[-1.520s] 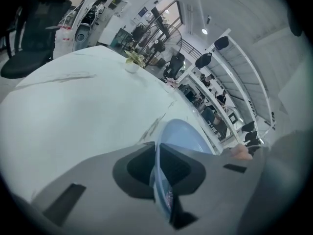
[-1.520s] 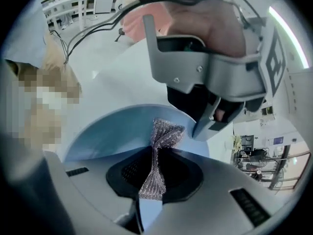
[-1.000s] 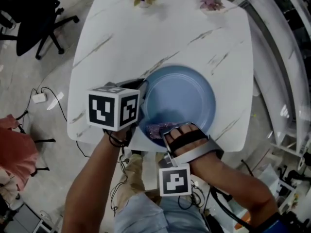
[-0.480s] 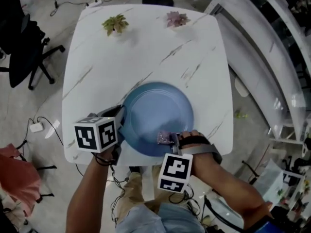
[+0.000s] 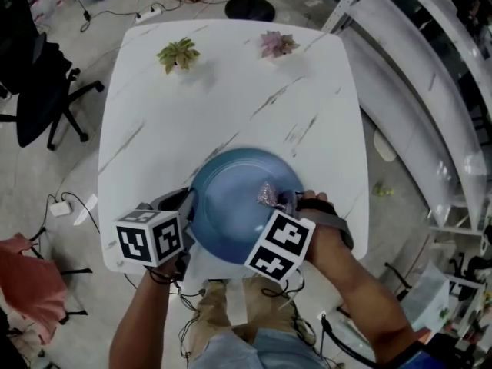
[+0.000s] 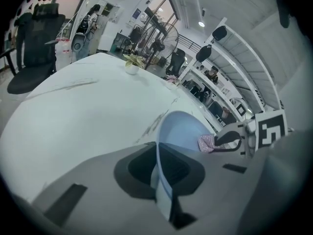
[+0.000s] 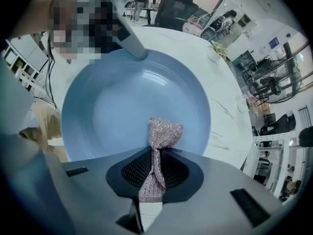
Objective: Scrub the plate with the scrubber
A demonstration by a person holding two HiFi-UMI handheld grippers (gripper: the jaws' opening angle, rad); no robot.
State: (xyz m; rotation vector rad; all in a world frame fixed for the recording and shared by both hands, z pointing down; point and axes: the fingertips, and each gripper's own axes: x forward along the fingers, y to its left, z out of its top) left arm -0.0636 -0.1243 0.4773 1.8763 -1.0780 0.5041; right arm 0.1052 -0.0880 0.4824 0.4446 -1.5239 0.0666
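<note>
Far to my left an office chair (image 5: 38, 75) stands on the floor beside the white marble table (image 5: 231, 91). My left gripper (image 5: 187, 204) reaches in from the near left corner. Its jaws have just been closing and are now clamped on the left rim of the blue plate (image 5: 231, 198), with the rim running straight between the pads in the left gripper view. The plate sits close to the table's near edge, with its hollow side up. Toward its right side lies the scrubber (image 5: 268, 194), a small glittery pinkish knit pad. Its bunched free end rests against the plate's inner surface, just inside the right rim. My right gripper (image 5: 284, 201) points steeply down at the plate from the near right. Its jaws are pinched tight on the scrubber's narrow end. At the table's far edge, well away from the plate, stand a green potted plant (image 5: 178, 54) and, to its right, a pinkish potted plant (image 5: 277, 44).
</note>
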